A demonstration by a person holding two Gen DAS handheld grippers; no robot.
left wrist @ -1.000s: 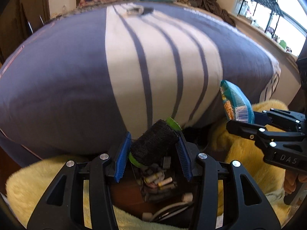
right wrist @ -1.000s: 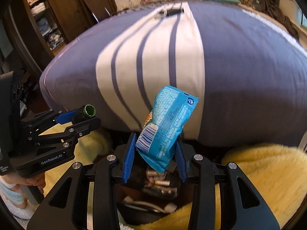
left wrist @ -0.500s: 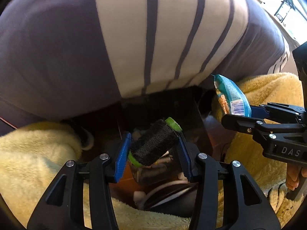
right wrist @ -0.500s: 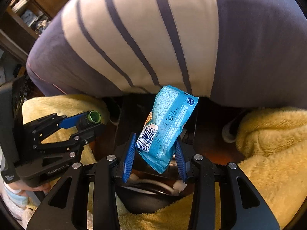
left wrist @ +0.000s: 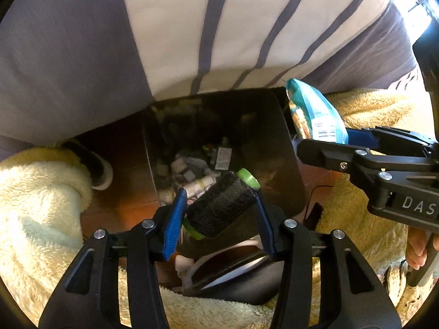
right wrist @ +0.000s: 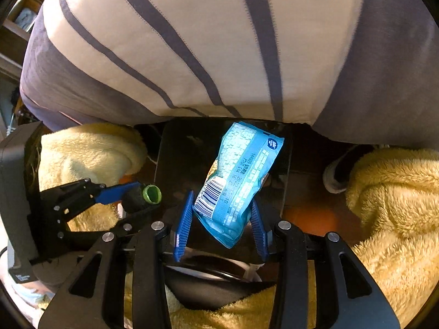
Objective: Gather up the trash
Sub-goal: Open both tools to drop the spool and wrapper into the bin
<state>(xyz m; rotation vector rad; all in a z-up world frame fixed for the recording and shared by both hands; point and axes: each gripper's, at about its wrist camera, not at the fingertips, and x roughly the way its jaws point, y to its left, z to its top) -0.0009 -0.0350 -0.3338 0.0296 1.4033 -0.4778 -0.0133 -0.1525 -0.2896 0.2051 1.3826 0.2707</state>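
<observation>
A: Comparing with a second back: both views have tipped from the striped bedcover (left wrist: 170, 41) down onto the dark bin (left wrist: 288, 148) at frame centre. Both loads now hang over its mouth, so the drop looks close.

B: Grips?

A: Left gripper (left wrist: 219, 211) is clamped on the black thread spool (left wrist: 219, 205), lower centre, its green end flanges showing. Right gripper (right wrist: 222, 219) has its jaws opening; the blue snack packet (right wrist: 238, 181) stands tilted between them, left pad already clear of it.

B: Packet condition?

A: Crinkled foil, barcode facing us, puffed, light. Bin already holds mixed scraps.
</observation>
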